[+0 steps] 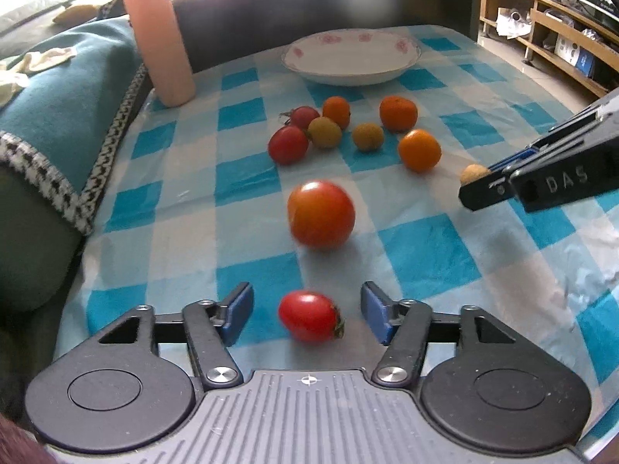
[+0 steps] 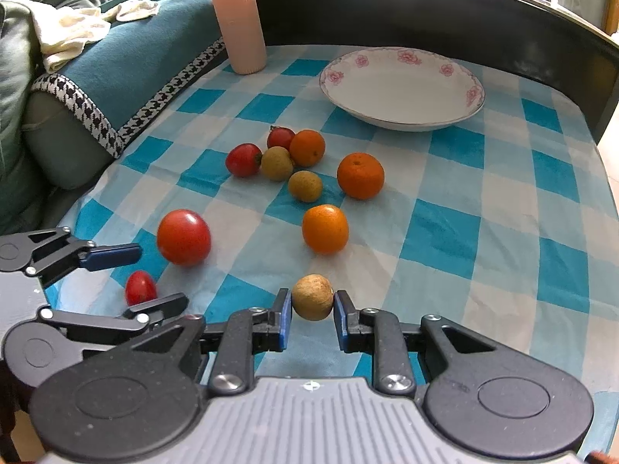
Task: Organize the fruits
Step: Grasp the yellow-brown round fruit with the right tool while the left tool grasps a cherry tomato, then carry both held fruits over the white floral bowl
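A small red cherry tomato [image 1: 309, 316] lies on the checked cloth between the fingers of my left gripper [image 1: 307, 309], with a gap on each side; the gripper is open. The same tomato [image 2: 140, 287] shows between those fingers in the right wrist view. Just beyond sits a large orange-red tomato [image 1: 321, 214]. My right gripper [image 2: 312, 303] is shut on a brown longan [image 2: 312, 297], also seen at the right [image 1: 474, 173]. Farther off lie oranges [image 2: 360, 175], longans [image 2: 305, 185] and small tomatoes [image 2: 243, 159]. A white flowered plate [image 2: 402, 116] stands empty at the back.
A tall pink ribbed cylinder [image 2: 236, 19] stands at the table's far left corner. A teal blanket with a houndstooth border [image 2: 116, 73] covers a sofa arm along the left edge. A dark raised rim [image 2: 425, 11] runs behind the table.
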`<state>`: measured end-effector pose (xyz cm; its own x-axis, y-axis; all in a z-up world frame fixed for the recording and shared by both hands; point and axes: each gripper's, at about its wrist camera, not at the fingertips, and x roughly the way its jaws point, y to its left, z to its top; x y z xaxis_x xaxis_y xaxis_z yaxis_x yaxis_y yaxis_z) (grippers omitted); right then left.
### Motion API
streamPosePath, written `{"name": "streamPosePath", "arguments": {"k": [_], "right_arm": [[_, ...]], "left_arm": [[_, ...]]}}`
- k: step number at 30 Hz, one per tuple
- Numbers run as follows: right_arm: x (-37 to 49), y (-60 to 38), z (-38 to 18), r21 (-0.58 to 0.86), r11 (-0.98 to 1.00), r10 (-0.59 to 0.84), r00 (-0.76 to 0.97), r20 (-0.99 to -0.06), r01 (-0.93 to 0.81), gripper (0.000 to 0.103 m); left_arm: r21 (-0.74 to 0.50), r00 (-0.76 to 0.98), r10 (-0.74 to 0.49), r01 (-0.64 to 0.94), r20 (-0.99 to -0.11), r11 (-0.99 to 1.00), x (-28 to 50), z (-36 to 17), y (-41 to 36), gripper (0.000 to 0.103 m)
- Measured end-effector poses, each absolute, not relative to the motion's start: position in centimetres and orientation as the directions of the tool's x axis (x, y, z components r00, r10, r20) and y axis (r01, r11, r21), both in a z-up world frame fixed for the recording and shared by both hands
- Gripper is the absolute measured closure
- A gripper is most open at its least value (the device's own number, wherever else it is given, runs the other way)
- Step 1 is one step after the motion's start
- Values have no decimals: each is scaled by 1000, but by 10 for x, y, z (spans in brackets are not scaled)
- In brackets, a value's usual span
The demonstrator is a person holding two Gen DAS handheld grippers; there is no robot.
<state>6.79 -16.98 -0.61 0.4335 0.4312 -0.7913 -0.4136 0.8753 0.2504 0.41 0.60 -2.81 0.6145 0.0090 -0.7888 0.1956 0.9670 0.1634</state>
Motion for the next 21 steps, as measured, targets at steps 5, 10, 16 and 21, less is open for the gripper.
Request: {"name": "streamPosePath", "arguments": {"k": [5, 10, 16, 21], "right_arm": [[65, -169, -7, 253, 875, 431, 427, -795, -413, 65], [60, -165, 0, 242, 866, 441, 438, -783, -438, 65], [55, -161, 5, 212, 869, 425, 456, -782, -447, 65], [53, -162, 14, 169, 881, 396, 492, -775, -443, 65]], "left_arm": [[139, 615, -3, 183, -789, 973, -2, -28, 7, 41], [88, 602, -45, 190, -797, 978, 2, -28, 6, 60], [97, 588, -33, 188, -808, 977, 6, -26, 1, 63], [86, 588, -41, 187, -808, 979, 10, -20, -1, 64]]}}
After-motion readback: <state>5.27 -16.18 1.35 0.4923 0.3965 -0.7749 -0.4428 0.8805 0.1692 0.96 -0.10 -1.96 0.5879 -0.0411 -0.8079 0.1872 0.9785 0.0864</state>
